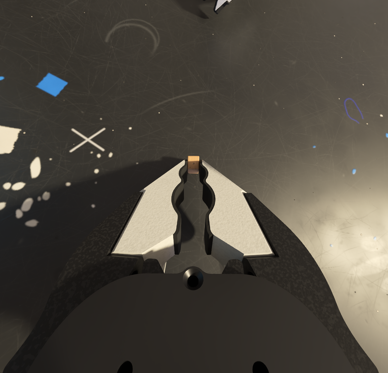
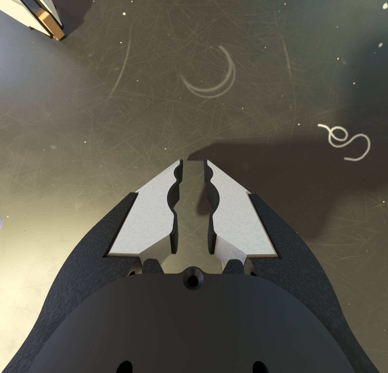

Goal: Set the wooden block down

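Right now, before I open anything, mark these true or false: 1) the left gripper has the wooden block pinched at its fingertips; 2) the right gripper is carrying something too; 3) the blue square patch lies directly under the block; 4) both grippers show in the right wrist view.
1) True. The left gripper is shut on the wooden block, held right at the tips of its fingers.
2) False. The right gripper stands open with nothing between its fingers; only the dark tabletop shows in the gap.
3) False. The blue square patch lies well off to the left of the block, beyond the white X mark.
4) True. The left gripper, with the block, appears in the upper left corner of that view.
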Robot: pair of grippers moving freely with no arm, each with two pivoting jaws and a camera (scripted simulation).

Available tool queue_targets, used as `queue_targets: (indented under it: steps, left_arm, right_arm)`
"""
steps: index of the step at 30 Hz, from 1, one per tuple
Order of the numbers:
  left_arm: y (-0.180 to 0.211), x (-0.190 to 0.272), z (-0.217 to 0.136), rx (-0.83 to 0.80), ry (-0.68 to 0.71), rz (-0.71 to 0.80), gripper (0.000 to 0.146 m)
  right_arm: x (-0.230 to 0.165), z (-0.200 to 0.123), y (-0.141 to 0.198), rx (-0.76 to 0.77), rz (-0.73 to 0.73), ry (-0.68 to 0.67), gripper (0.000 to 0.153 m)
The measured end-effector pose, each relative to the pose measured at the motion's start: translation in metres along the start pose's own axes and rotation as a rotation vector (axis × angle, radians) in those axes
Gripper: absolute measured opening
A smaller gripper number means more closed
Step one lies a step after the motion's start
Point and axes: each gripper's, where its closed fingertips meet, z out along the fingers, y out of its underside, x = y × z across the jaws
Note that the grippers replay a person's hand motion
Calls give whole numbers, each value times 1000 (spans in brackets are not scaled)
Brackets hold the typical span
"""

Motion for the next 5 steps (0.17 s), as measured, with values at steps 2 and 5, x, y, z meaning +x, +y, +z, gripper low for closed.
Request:
queue_targets:
  steps: [2,5]
  left_arm:
    - [0,0,0,0,-1,1,10]
    - [0,0,0,0,-1,1,10]
  right_arm:
    - [0,-2,-3,14,-28,14,27]
    - [4,-6,-2,17,-44,37,32]
